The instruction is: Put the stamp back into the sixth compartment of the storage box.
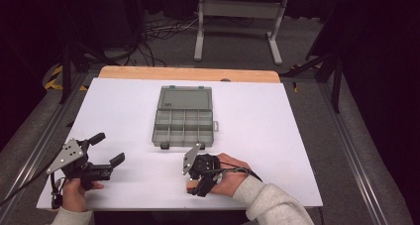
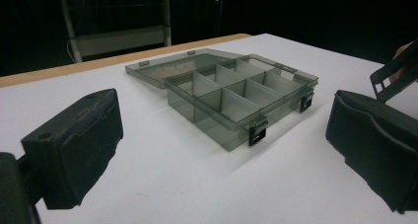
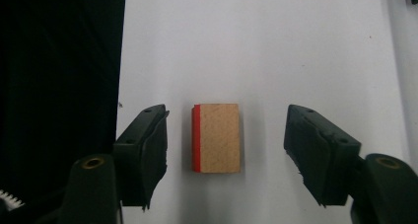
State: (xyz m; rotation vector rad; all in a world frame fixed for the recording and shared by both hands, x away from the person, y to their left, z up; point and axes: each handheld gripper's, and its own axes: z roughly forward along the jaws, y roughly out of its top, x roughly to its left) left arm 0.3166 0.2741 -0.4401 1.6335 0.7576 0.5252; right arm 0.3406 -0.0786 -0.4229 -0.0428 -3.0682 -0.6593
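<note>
wooden block (image 3: 217, 137) lies untouched between the right claw's (image 3: 226, 150) jaws.

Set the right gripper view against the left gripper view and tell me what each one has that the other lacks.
Right gripper view: a wooden block with one red side, lying between the right gripper's open jaws, untouched. Left gripper view: the open compartment box, its lid folded back, ahead of the open left gripper. Shared: the white table surface.
</note>
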